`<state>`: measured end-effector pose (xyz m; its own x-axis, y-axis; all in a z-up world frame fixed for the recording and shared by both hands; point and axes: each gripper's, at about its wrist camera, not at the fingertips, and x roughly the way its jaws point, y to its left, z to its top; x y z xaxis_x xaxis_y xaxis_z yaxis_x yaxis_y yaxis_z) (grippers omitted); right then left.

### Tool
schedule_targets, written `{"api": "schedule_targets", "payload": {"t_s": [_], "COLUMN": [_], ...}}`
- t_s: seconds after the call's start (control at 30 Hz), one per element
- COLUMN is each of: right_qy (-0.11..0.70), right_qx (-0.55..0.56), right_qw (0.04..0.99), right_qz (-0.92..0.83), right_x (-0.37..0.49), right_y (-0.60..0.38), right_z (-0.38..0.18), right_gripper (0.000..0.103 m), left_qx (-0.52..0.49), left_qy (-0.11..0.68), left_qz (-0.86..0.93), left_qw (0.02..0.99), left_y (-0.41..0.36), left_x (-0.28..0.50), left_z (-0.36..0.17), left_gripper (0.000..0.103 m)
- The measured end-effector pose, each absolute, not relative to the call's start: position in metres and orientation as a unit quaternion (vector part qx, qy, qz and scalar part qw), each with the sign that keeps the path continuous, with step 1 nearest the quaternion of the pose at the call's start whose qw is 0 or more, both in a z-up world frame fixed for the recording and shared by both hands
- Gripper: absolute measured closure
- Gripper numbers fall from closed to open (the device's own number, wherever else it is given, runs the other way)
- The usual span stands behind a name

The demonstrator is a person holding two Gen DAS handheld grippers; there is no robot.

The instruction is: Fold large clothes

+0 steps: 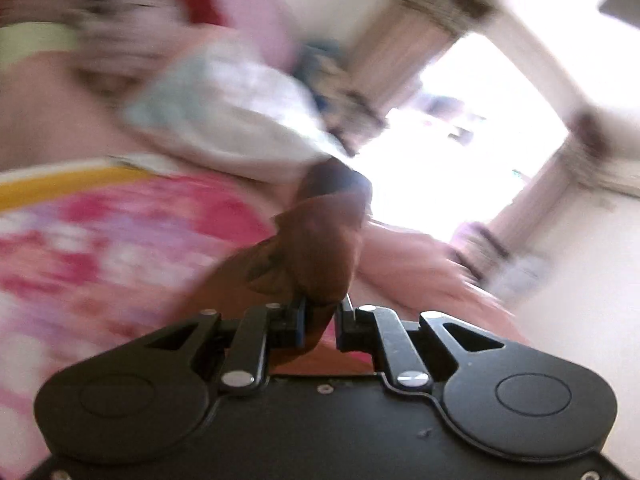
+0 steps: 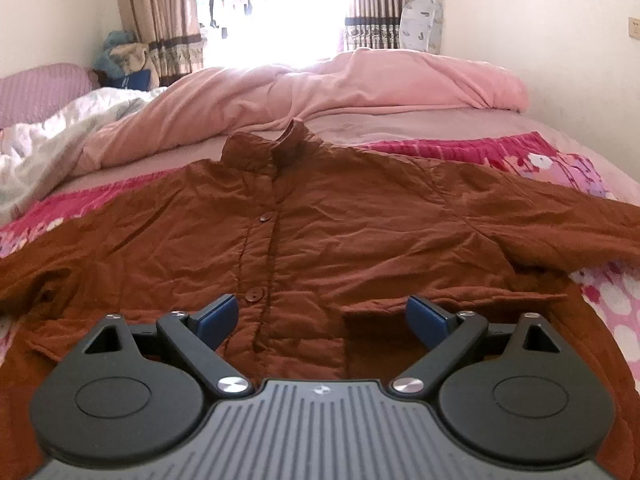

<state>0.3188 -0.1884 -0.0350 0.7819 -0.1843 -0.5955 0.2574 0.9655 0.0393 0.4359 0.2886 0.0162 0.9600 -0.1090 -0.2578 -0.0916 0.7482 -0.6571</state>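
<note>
A large brown buttoned jacket (image 2: 320, 232) lies spread flat, front up, on the bed, collar at the far end and sleeves out to both sides. My right gripper (image 2: 322, 314) is open and empty, hovering just above the jacket's lower front near a button. In the blurred, tilted left wrist view, my left gripper (image 1: 322, 320) is shut on a bunched piece of the brown jacket (image 1: 308, 248), which rises up from between the fingers.
The jacket rests on a pink and red patterned blanket (image 2: 560, 160). A pink duvet (image 2: 360, 84) and a white quilt (image 2: 48, 136) are heaped at the far side. Curtains (image 2: 160, 12) and a bright window stand behind. Walls close both sides.
</note>
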Motion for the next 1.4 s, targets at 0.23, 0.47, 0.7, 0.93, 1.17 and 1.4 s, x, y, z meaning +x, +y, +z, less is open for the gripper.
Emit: {"api": "schedule_targets", "payload": {"t_s": [0.23, 0.47, 0.7, 0.93, 1.17, 1.4], "right_qy": [0.284, 0.271, 0.307, 0.335, 0.261, 0.273], "right_qx": [0.059, 0.097, 0.212, 0.29, 0.294, 0.271], "right_qw": [0.946, 0.948, 0.928, 0.896, 0.918, 0.922], "right_qz": [-0.143, -0.137, 0.008, 0.01, 0.045, -0.025], "right_x": [0.294, 0.294, 0.369, 0.457, 0.438, 0.421], "right_y": [-0.212, -0.239, -0.248, -0.245, -0.243, -0.274], "right_z": [-0.019, -0.015, -0.048, -0.093, -0.047, -0.06], "right_gripper": [0.0, 0.001, 0.028, 0.036, 0.095, 0.095], "left_qx": [-0.325, -0.269, -0.247, -0.257, -0.25, -0.243], "left_qy": [0.172, 0.248, 0.23, 0.26, 0.27, 0.325], "left_qz": [-0.215, -0.277, -0.118, -0.066, -0.107, -0.115], "left_qw": [0.905, 0.889, 0.934, 0.929, 0.924, 0.907], "left_y": [0.11, 0.039, 0.137, 0.176, 0.166, 0.141], "left_x": [0.477, 0.483, 0.466, 0.455, 0.462, 0.494], "left_z": [0.049, 0.025, 0.014, -0.019, -0.022, -0.058], "left_gripper": [0.074, 0.032, 0.032, 0.032, 0.032, 0.032]}}
